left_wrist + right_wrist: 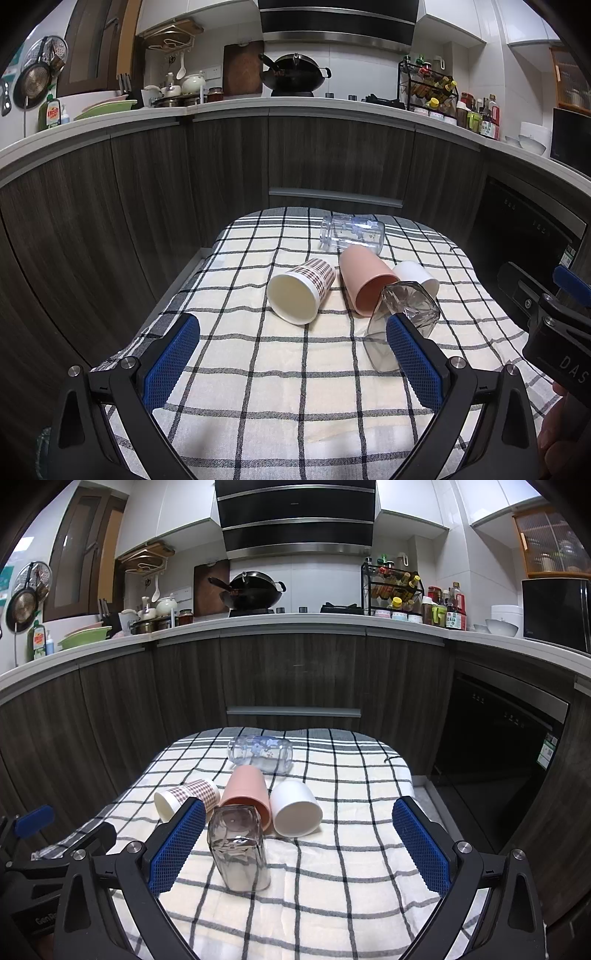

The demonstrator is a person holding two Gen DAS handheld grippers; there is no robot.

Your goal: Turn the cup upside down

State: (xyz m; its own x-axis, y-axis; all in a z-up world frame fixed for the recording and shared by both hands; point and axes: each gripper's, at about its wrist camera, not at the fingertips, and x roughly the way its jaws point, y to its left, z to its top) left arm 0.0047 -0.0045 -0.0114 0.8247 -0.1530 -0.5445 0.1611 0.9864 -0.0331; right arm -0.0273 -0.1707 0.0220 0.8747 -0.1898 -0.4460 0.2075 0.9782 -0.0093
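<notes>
Several cups lie on their sides on a checked cloth (258, 369): a plaid paper cup (301, 291) (186, 799), a pink cup (364, 280) (247, 790), a white cup (419, 277) (295, 808), a grey faceted glass (402, 317) (238, 847) nearest, and a clear printed glass (351, 234) (262, 755) at the back. My left gripper (291, 343) is open and empty, short of the cups. My right gripper (299, 827) is open and empty, with the grey glass between its fingers near the left one.
The cloth covers a small table in front of dark wood kitchen cabinets (295, 675). A dishwasher (498, 746) stands at the right. The right gripper's body shows at the right edge of the left wrist view (546, 314).
</notes>
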